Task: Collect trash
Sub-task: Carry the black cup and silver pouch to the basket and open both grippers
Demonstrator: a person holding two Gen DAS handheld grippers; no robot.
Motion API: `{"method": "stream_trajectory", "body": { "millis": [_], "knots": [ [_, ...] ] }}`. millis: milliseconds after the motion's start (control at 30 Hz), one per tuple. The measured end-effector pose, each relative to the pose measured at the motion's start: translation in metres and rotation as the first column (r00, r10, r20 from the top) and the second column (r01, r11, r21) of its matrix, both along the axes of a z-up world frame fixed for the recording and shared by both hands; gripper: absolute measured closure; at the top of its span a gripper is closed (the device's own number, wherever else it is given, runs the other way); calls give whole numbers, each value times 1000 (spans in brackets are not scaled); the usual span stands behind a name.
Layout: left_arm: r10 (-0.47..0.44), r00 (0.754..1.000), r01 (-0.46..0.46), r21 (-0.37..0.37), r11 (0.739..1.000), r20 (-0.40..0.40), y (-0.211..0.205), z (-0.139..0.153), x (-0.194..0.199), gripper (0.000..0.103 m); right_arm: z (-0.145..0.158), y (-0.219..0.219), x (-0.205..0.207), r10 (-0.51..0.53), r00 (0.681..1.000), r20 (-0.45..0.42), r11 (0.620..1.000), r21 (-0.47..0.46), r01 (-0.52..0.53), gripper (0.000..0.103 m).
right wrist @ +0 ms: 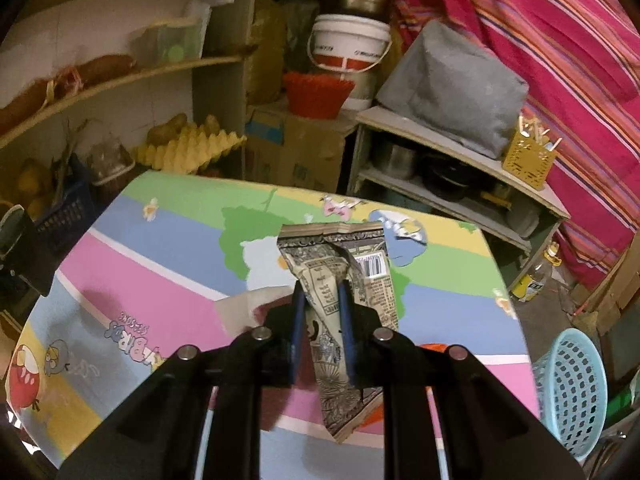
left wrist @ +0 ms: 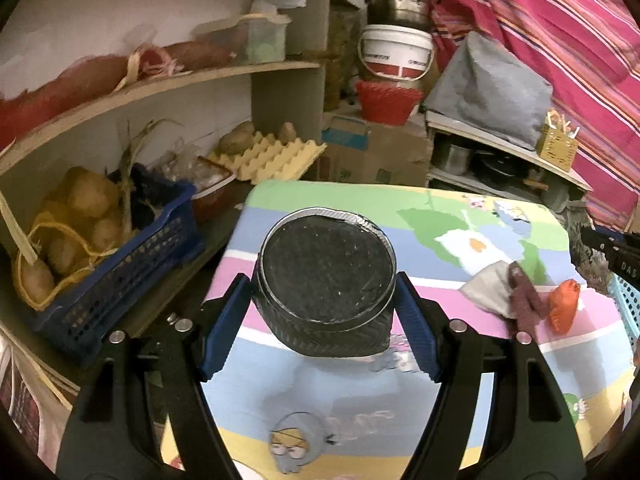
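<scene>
While the left tool is clamping the round black container between wide-set blue pads above the colourful desk, the right tool is pinching the printed wrapper nearly shut, lifted off the desk, with the blue basket sitting at four o'clock

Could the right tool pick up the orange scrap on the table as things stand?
Probably not yet. The right tool is already shut on a printed wrapper, so it has no free grip. The orange scrap itself lies uncovered on the table.
</scene>
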State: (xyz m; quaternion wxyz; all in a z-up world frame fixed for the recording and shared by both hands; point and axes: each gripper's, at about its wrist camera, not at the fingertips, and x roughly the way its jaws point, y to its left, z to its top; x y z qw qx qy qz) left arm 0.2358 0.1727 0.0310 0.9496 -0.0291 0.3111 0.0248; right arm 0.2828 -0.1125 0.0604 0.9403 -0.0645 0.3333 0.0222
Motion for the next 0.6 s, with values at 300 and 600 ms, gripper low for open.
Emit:
{"method": "stream_trajectory", "body": {
  "millis": [300, 600],
  "knots": [
    [-69, 998, 69, -10, 998, 5, -61, 11, 5, 32, 10, -72, -20, -67, 998, 23, 997, 37, 66, 86],
    [-157, 988, 157, -18, 987, -8, -144, 16, 14, 32, 11, -165, -41, -161, 987, 32, 985, 63, 158, 86]
  ]
}}
